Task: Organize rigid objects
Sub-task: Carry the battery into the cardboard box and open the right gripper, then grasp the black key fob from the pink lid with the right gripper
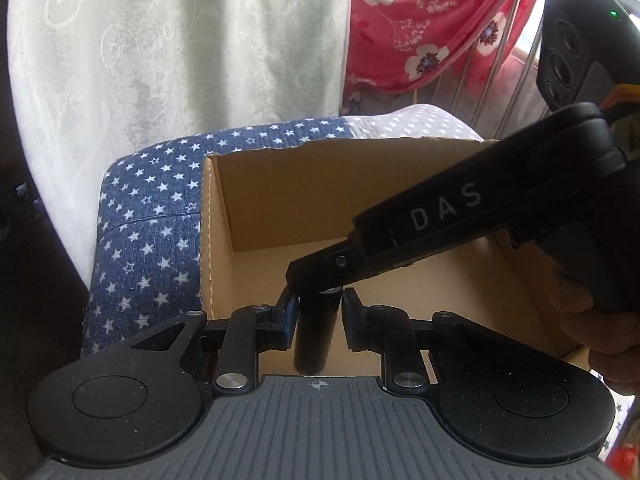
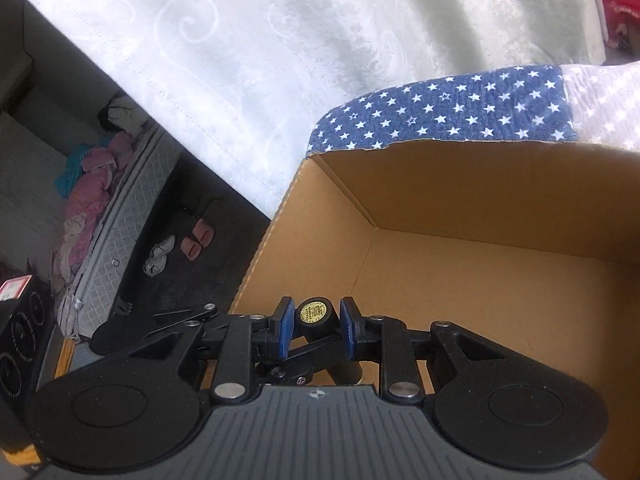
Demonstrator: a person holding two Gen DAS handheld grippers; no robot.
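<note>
Both grippers carry the same dark cylinder point(image 1: 314, 334) over the open cardboard box point(image 1: 280, 184). The left gripper point(image 1: 318, 320) is clamped on its body; the right gripper point(image 2: 314, 328) is closed on its upper end, where a round yellow label point(image 2: 313, 310) faces the right wrist camera. The cylinder hangs above the box floor near the front wall, not yet set down. Recommended practice: lower both hands together, keep the cylinder clear of the torn rim, seat it on the floor, and release one grip before the other. The box rests on a blue star-print cover point(image 1: 148, 208). A pale patterned curtain point(image 1: 180, 40) hangs behind, red floral cloth point(image 1: 420, 24) beside it. Slippers point(image 2: 197, 242) lie on the dark floor.
</note>
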